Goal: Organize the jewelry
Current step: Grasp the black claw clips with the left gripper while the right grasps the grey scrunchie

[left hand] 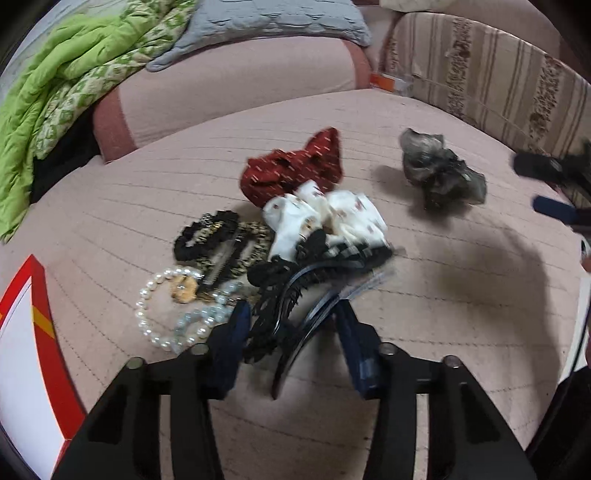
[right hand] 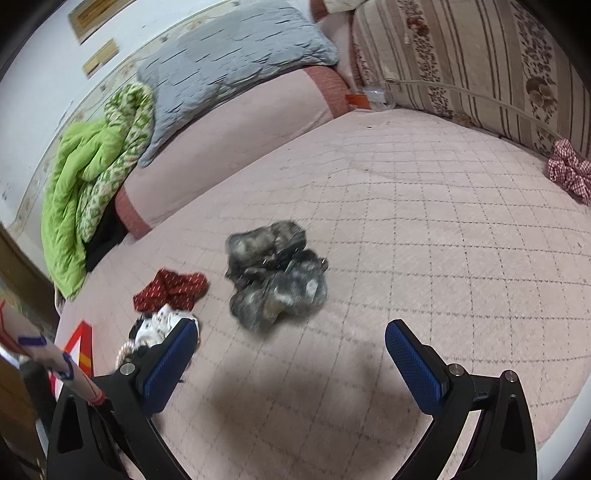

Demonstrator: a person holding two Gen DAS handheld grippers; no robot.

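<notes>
Left wrist view: pink quilted bed [left hand: 461, 295] carrying a heap of hair accessories and jewelry
Bedding: green blanket [left hand: 55, 110] and grey pillow [left hand: 273, 18] piled at the far end of the bed
Box: red and white box [left hand: 26, 350] at the left edge, just beside the heap
Grey scrunchie [right hand: 275, 273]: lying alone, apart from the heap, ahead of the right tongs
Red scrunchie [left hand: 295, 162]: far side of the heap, touching the white scrunchie [left hand: 325, 218]
Checked scrunchie [right hand: 569, 173]: well apart, near the striped cushion [right hand: 461, 55]
Pearl bracelet [left hand: 159, 310]: left of the heap, near the left finger
Left tongs [left hand: 291, 314]: partly open, fingers either side of a black hair clip [left hand: 295, 332]; grip unclear
Right tongs [right hand: 291, 336]: wide open, holding nothing
</notes>
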